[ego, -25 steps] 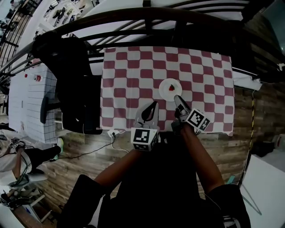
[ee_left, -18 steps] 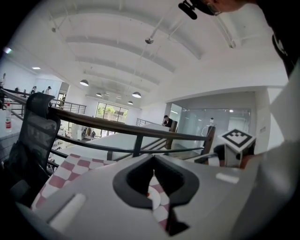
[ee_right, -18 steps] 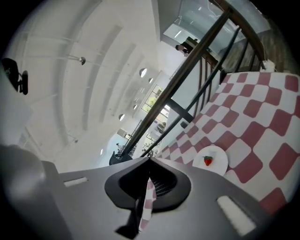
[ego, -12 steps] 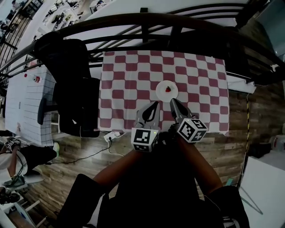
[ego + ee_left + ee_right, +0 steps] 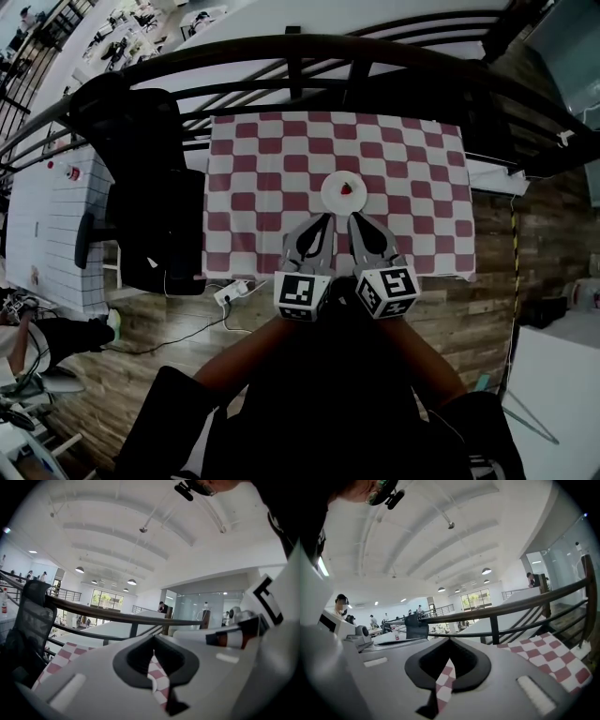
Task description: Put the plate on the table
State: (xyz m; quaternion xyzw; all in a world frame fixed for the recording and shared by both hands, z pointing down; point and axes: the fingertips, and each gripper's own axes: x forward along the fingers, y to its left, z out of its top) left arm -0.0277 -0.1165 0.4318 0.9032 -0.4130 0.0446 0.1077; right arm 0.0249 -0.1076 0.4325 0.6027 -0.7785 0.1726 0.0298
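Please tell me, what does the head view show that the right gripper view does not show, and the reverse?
Only the head view shows the white plate with a small red thing on it, the wooden floor and a power strip lying there. Only the right gripper view shows the white ceiling with its lamps, and people far off. Both show the right gripper, its jaws closed with nothing between them, the checked tablecloth and the dark railing.
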